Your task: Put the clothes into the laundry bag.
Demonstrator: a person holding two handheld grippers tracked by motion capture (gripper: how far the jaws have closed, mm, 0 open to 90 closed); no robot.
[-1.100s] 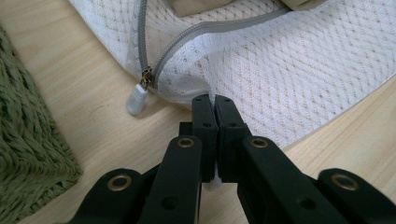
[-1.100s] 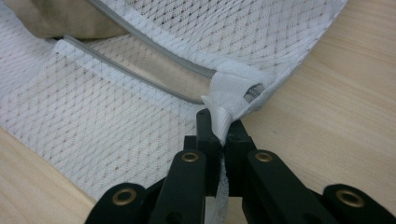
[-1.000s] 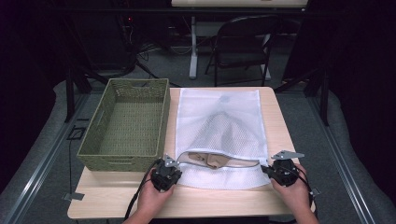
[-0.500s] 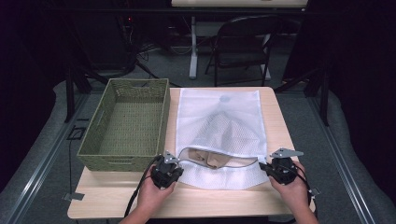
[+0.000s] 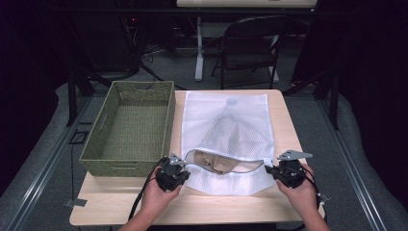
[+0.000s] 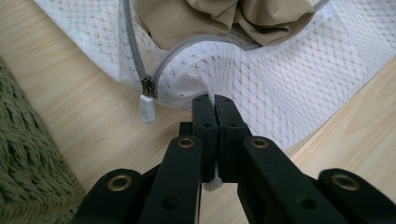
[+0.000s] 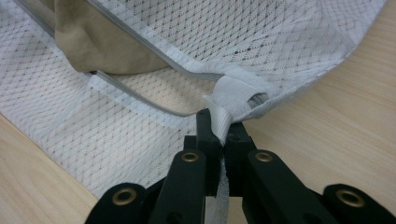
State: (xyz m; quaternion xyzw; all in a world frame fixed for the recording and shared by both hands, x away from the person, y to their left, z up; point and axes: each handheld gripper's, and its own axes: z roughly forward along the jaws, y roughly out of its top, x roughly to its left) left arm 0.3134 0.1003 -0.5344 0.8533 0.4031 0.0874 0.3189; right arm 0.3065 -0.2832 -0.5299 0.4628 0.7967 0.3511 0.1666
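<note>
**Soft mesh bag pinched at both ends of its mouth**

Pale wooden table [image 5: 120, 207] carries a white mesh laundry bag [image 5: 226, 125], limp and light, with tan cloth [image 5: 219, 165] inside. Left gripper [image 6: 215, 103] and right gripper [image 7: 219, 125] each clamp its hem; zipper pull [image 6: 147, 108] hangs free beside the green basket [image 5: 130, 130].

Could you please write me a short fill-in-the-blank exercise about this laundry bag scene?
1. The white mesh laundry bag lies on the table to the ____ of the green woven basket in the high view.
2. The bag's zipper stands ____, showing beige cloth inside.
3. The left gripper is ____ on the bag's mesh edge.
4. The right gripper pinches a white ____ at the bag's corner.

Missing words: right; open; shut; tab
</note>
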